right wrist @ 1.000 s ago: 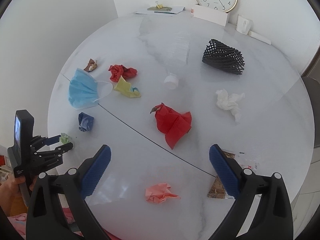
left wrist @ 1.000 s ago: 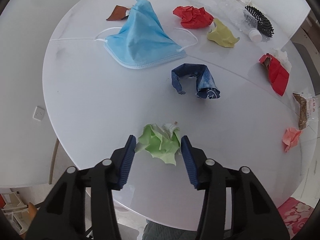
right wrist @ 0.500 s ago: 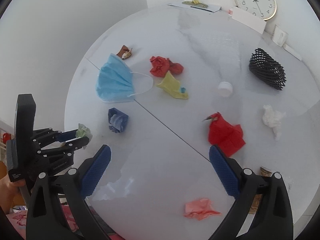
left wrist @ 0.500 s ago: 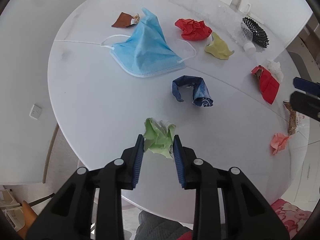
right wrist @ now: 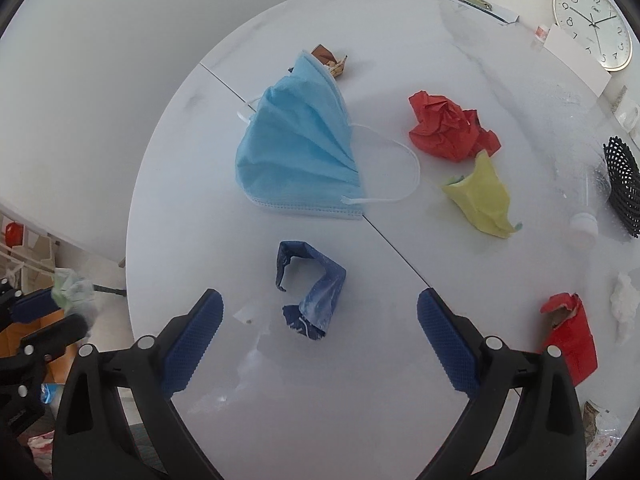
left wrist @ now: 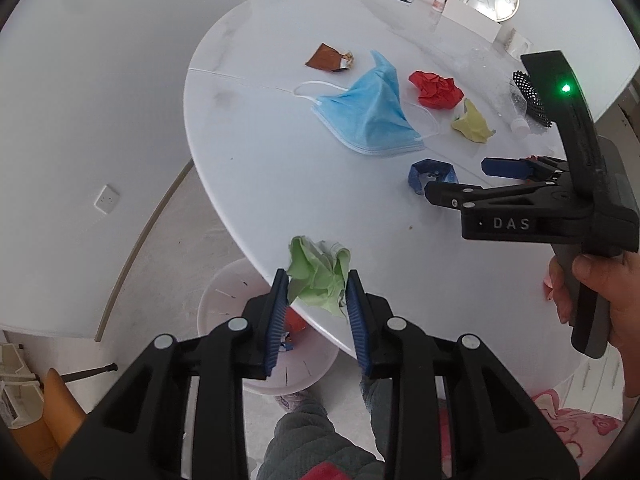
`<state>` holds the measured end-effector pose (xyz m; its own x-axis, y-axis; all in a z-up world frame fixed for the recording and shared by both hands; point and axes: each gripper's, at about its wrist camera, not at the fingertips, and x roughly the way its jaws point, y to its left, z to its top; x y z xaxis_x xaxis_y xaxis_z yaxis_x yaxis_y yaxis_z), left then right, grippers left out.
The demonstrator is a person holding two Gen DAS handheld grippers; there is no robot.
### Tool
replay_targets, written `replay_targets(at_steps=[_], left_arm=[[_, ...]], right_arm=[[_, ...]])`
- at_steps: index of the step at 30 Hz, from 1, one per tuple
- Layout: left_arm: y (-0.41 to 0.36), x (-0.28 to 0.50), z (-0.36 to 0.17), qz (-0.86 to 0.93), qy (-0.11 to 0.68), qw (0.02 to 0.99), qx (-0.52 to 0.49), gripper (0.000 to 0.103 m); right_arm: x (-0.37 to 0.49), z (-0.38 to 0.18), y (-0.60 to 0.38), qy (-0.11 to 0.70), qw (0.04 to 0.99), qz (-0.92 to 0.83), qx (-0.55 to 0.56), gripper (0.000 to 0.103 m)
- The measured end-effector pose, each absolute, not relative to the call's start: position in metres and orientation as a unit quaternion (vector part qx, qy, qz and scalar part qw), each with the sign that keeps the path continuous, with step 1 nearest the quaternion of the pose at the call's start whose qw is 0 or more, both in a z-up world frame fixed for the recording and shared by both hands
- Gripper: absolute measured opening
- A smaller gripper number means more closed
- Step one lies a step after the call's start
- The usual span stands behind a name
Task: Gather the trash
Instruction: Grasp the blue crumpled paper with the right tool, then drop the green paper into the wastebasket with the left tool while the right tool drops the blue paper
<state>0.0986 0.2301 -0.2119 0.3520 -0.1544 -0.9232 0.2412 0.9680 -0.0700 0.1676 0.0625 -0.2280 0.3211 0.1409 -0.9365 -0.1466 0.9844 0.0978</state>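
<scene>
One green paper (left wrist: 318, 276) sits clamped in my left tongs (left wrist: 317, 304); my right tongs (right wrist: 320, 336) gape apart, and lots of trash waits on the surface (right wrist: 192, 208).

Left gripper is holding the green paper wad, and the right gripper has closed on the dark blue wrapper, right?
Not quite. The left gripper does hold the green paper wad, but the right gripper is open, its fingers either side of the dark blue wrapper, as the right wrist view shows.

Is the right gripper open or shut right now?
Open. The right gripper has its jaws spread wide apart, empty, on either side of the crumpled blue wrapper on the table.
</scene>
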Motion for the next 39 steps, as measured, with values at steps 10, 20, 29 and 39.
replay_targets(at_steps=[10, 20, 29, 39], left_arm=[[0.271, 0.09, -0.207, -0.084, 0.552, 0.83, 0.012, 0.029], [0.292, 0.084, -0.21, -0.091, 0.552, 0.829, 0.005, 0.029], [0.314, 0.069, -0.227, -0.117, 0.574, 0.81, 0.02, 0.029], [0.317, 0.055, -0.24, -0.167, 0.584, 0.793, 0.041, 0.036]], right_arm=[[0.175, -0.247, 0.074, 0.595, 0.799, 0.083, -0.021, 0.034], [0.153, -0.227, 0.088, 0.587, 0.804, 0.093, 0.002, 0.026], [0.103, -0.187, 0.136, 0.569, 0.811, 0.13, 0.029, 0.026], [0.069, -0.169, 0.184, 0.564, 0.812, 0.146, 0.031, 0.026]])
